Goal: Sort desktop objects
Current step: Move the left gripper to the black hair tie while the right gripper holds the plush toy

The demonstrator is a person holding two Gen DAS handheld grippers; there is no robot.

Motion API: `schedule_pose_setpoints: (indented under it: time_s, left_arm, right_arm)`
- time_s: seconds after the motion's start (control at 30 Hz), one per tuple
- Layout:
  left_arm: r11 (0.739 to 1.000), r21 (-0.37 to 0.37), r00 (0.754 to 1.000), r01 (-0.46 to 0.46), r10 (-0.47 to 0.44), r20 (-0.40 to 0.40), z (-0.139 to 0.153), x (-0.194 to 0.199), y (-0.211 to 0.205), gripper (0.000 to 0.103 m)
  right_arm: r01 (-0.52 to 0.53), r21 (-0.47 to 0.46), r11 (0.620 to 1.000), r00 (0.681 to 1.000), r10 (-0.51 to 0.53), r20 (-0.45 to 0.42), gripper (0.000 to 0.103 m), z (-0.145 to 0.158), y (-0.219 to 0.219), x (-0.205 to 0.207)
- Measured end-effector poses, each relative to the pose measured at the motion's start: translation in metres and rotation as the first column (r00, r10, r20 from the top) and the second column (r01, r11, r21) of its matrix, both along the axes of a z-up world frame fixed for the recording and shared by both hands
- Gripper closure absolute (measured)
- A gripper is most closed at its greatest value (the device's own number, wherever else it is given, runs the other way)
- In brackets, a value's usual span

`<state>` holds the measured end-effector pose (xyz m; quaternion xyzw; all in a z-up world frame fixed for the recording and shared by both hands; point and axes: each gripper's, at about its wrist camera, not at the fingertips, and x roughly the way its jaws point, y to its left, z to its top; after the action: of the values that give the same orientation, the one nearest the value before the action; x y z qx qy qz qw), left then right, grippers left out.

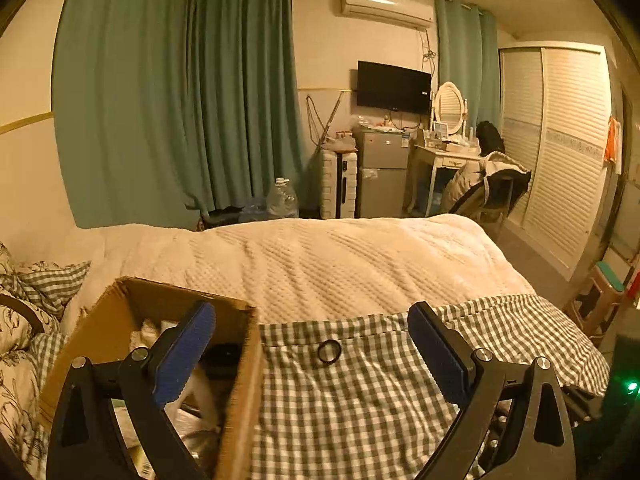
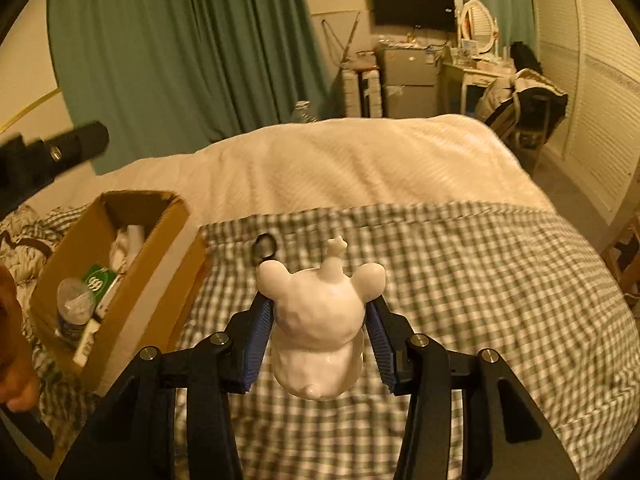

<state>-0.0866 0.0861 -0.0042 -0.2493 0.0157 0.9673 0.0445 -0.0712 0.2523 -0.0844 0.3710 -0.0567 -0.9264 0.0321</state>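
Gripping the white bear figurine (image 2: 320,320) squarely in my right gripper (image 2: 320,340), I carry it toward the cardboard box (image 2: 168,232) ahead-left; my left gripper (image 1: 312,344) hangs wide, empty, beside it.

glossy white bear figurine (image 2: 320,320); brown cardboard box (image 2: 160,236); green-and-white gingham cloth (image 2: 460,280); cream waffle-textured blanket (image 1: 340,256); teal-green curtains (image 1: 168,96); black ring (image 1: 329,351); right gripper (image 2: 320,340) and left gripper (image 1: 312,344) black with blue ribbed pads (image 1: 184,356); black television (image 1: 393,87); white slatted wardrobe doors (image 1: 568,140); floral-print pillow (image 1: 16,320), dark on cream.
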Motion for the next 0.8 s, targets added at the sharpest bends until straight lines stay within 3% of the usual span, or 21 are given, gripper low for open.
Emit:
schedule_pose_setpoints:
  time_s: [0.2,0.53,0.8]
  left_arm:
    - [1.000,-0.009,0.996,0.008,-0.007,0.091,-0.041,-0.028,0.029,0.019]
    - [0.998,0.023,0.965,-0.057,0.049,0.258,-0.128,-0.089,0.031,0.020]
    - [0.989,0.004,0.942,-0.148,0.140,0.305,-0.183,-0.133,0.023,0.020]
  right_arm:
    - [0.020,0.000,1.000,1.000,-0.020,0.011,0.058,-0.014,0.021,-0.014]
    - [-0.031,0.044,0.999,0.997,0.028,0.065,0.058,-0.059,0.020,-0.057]
    - [-0.085,0.056,0.995,0.991,0.079,0.109,0.058,-0.096,0.018,-0.095]
